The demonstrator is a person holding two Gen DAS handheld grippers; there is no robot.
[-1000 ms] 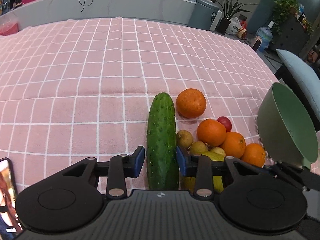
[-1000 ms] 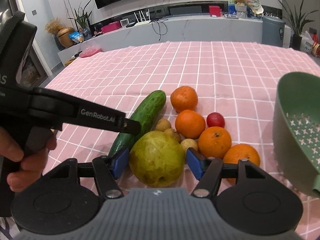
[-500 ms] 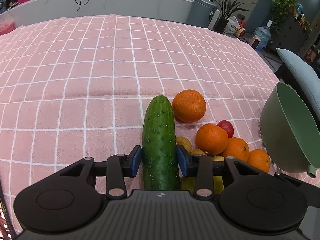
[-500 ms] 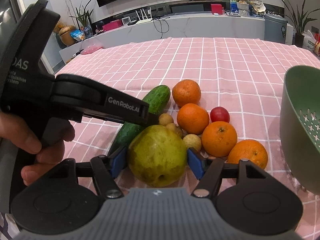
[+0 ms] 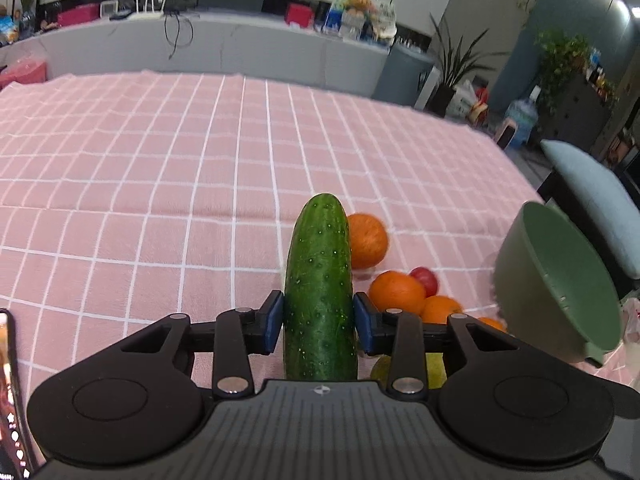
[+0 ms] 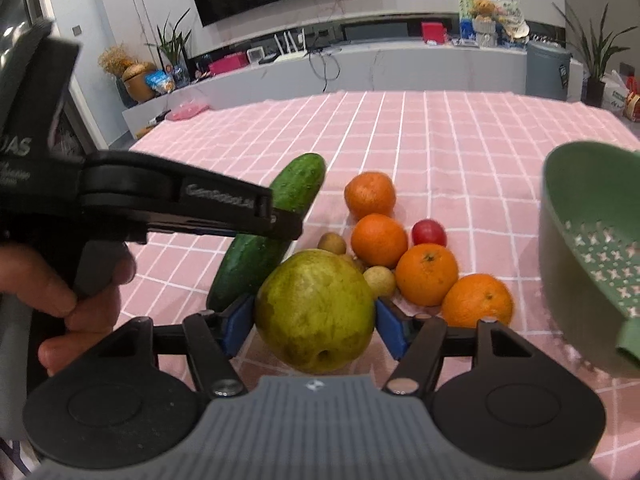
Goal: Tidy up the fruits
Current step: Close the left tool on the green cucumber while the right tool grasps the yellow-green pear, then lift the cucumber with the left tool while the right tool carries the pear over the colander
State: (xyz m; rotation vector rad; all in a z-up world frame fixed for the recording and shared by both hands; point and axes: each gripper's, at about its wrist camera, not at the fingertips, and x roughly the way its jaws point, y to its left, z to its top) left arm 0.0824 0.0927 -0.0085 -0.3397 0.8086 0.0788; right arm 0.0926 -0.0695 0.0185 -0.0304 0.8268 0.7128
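Left hand-held gripper (image 5: 319, 322) clamped on cucumber (image 5: 320, 280); right hand-held gripper (image 6: 315, 326) pads closed against green pear (image 6: 314, 310).

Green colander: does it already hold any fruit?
No. The green colander shows only its bare perforated inside; the oranges lie on the tablecloth.

1. My table wears a pink checked cloth (image 5: 168, 184).
2. On it lie four oranges (image 6: 370, 195), bunched together.
3. A red tomato (image 6: 429, 232) sits among them.
4. Small brown fruits (image 6: 332, 243) lie just beside the oranges.
5. A green colander (image 6: 592, 248) stands near the right edge.
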